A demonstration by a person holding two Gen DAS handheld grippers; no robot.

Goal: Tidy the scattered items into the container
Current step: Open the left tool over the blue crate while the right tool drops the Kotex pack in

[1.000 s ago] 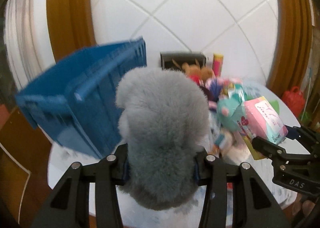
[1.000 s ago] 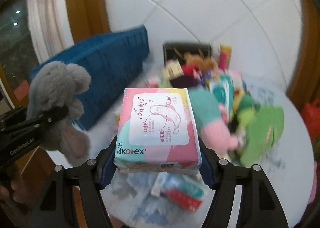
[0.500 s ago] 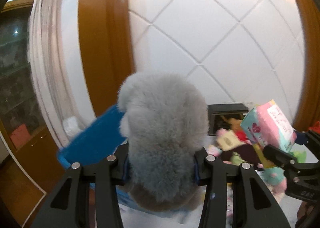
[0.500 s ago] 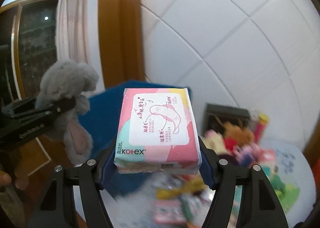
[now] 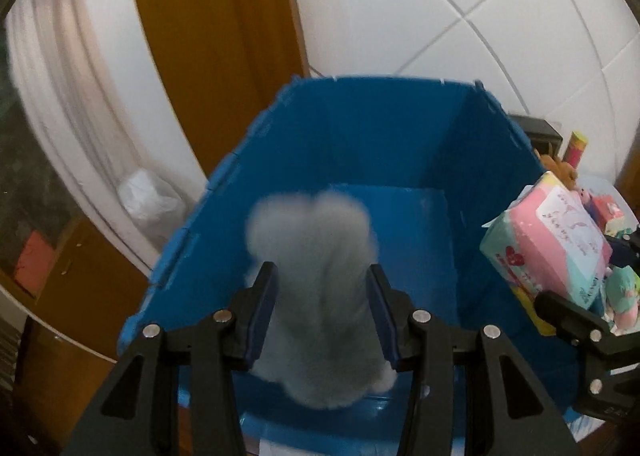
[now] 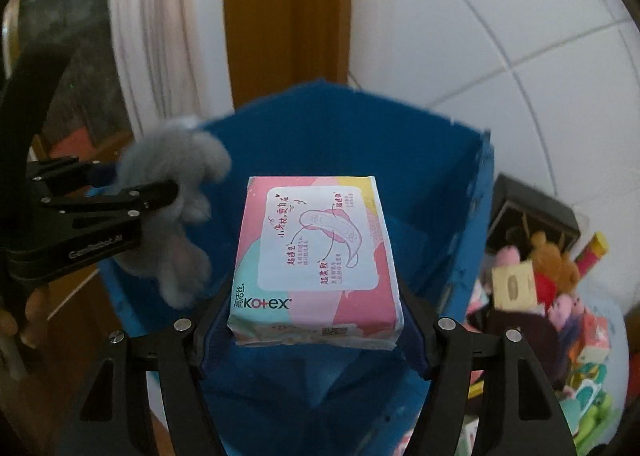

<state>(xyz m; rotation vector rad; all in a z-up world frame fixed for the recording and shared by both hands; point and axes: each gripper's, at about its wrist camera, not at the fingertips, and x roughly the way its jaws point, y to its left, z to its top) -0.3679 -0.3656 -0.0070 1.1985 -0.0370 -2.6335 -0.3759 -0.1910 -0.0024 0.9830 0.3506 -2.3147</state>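
My left gripper is shut on a grey plush toy and holds it over the open blue crate, above its bare floor. My right gripper is shut on a pink and teal Kotex pad pack, held above the same blue crate. In the right wrist view the grey plush toy and the left gripper hang over the crate's left wall. In the left wrist view the pad pack is over the crate's right wall.
A heap of toys and packets lies on the round white table right of the crate, with a dark box behind it. A white tiled wall and a wooden pillar stand behind the crate.
Both grippers rose from the table and swung left over the blue crate, each still gripping its item. The views now look down into the crate.
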